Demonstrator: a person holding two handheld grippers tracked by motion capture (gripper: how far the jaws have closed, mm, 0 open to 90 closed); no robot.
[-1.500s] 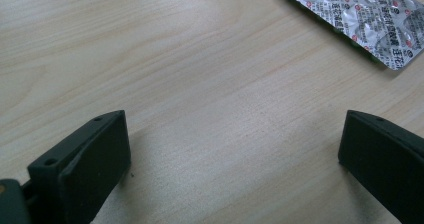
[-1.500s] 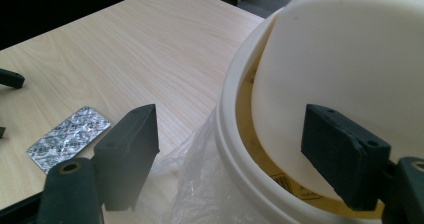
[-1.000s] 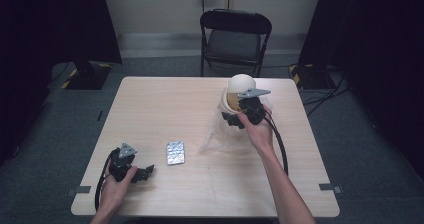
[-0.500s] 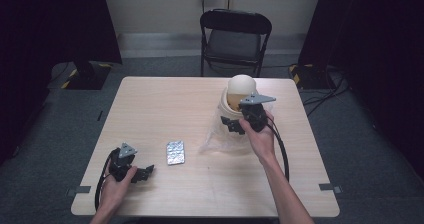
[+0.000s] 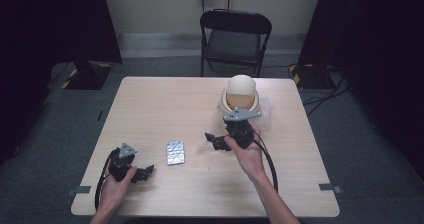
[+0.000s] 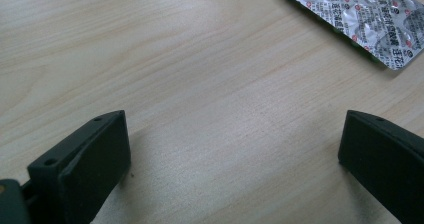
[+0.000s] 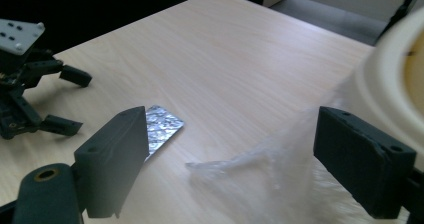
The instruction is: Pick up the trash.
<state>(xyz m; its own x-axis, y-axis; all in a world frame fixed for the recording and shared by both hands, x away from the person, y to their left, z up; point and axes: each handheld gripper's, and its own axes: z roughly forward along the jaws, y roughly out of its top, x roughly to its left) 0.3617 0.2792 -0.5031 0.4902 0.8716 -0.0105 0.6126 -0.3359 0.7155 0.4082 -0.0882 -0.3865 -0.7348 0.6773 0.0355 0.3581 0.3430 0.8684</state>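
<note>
The wooden table (image 5: 165, 104) has a black folding chair (image 5: 235, 39) behind its far edge. Near the far right corner sits a cream round pot (image 5: 241, 95) on a clear plastic bag (image 5: 267, 115). The right gripper (image 5: 214, 140) hangs just in front of it — jaws spread wide, nothing between them. The left gripper (image 5: 145, 173) rests near the front left corner, jaws wide apart too. Between them lies a silver pill sheet (image 5: 175, 152) — its small red and black print is too tiny to read.
</note>
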